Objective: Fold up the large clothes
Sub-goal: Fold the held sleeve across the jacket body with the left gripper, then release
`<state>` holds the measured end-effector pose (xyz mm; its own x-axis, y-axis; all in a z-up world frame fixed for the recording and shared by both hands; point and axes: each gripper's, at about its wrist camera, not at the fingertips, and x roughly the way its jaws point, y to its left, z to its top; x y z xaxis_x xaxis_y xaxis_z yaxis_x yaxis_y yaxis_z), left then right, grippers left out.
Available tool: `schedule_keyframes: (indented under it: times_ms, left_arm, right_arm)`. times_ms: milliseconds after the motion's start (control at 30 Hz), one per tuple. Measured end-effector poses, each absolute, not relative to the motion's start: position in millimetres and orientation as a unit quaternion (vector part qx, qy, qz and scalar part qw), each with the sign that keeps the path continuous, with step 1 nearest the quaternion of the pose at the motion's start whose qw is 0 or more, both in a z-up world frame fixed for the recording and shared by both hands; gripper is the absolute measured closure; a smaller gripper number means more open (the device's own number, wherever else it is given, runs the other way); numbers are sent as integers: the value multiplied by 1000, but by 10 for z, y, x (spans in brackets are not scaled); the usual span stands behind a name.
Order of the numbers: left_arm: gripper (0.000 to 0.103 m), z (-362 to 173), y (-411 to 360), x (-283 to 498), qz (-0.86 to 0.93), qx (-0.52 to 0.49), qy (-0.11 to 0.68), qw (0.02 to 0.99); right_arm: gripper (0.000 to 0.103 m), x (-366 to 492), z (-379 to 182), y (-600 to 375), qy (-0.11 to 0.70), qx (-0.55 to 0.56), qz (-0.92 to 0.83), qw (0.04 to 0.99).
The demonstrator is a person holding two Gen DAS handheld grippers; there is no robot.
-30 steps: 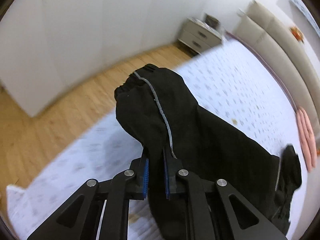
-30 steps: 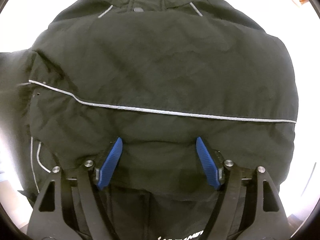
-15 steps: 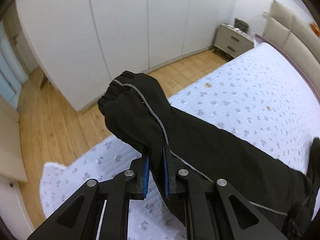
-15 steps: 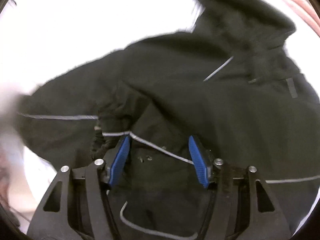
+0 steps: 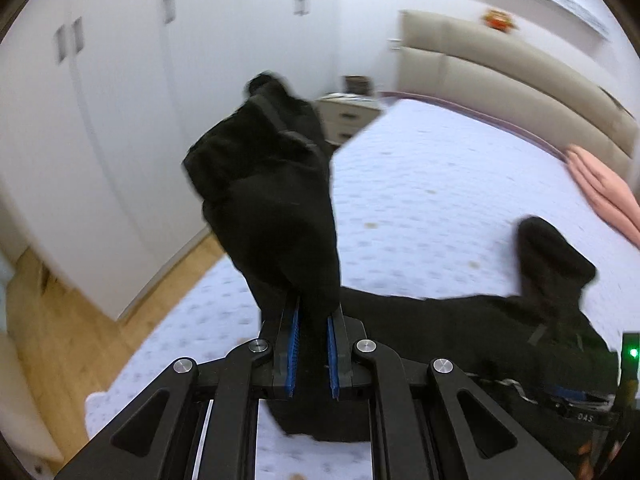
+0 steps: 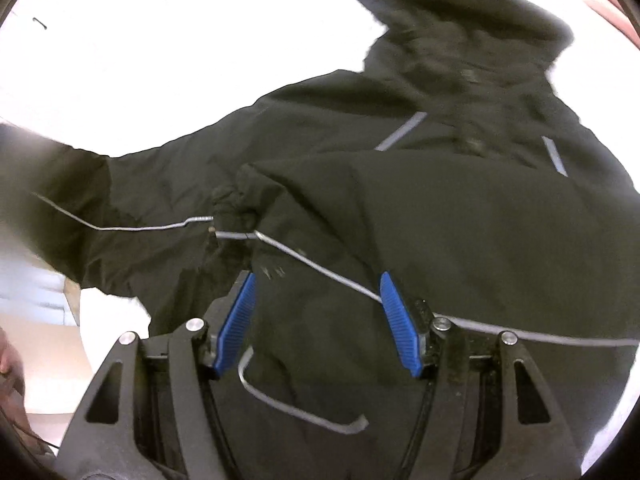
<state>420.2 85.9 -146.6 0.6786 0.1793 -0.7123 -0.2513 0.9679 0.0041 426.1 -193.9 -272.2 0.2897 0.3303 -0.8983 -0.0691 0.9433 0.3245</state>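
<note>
Over the bed point(image 5: 440, 184), near its wardrobe-side edge, your left gripper point(image 5: 313, 354) has its jaws nearly together, clamped on the sleeve point(image 5: 276, 200) of the black jacket point(image 6: 440, 220); the cuff end stands up past the fingertips, lifted clear of the bed. You are in the sleeve-folding step: that sleeve looks ready to be carried across the jacket's body and laid flat on it.

Your right gripper point(image 6: 318, 320) hovers above the jacket's body, its jaws about half open after closing a little and easing back within the last second. The blue pads point(image 6: 400, 320) stand either side of the cloth, and I cannot see them pinching anything, so take it as holding nothing.

For the next move, I judge you should bring the sleeve over the body in line with the shoulder seam, lower it until it lies flat, and only then release. The right gripper could press the body down so it does not drag.

The jacket is black with thin grey piping across the chest and short grey strips by the collar. It lies spread on the bed with its hood point(image 6: 460, 12) towards the headboard point(image 5: 520, 80). The other sleeve is already folded across the body, cuff bunched. The cloth looks thick and slightly stiff
</note>
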Motion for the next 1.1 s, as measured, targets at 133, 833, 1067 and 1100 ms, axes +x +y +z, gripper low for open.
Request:
schedule_keyframes:
  times_ms: [133, 833, 1067, 1100]
  left_arm:
    - [91, -1450, 218, 4131, 65, -7, 379, 923]
    - [55, -2492, -2102, 3800, -169, 86, 481, 856]
    - [34, -2700, -2006, 3619, -211, 22, 558, 802]
    - [34, -2676, -1955, 3552, -211, 15, 558, 802]
  right_arm:
    - [41, 3968, -2628, -2340, 583, 123, 109, 796]
    - [41, 3084, -2768, -3436, 604, 164, 28, 779]
    - [38, 3152, -2695, -3441, 591, 191, 59, 781]
    - [37, 3173, -2687, -3428, 588, 198, 65, 781]
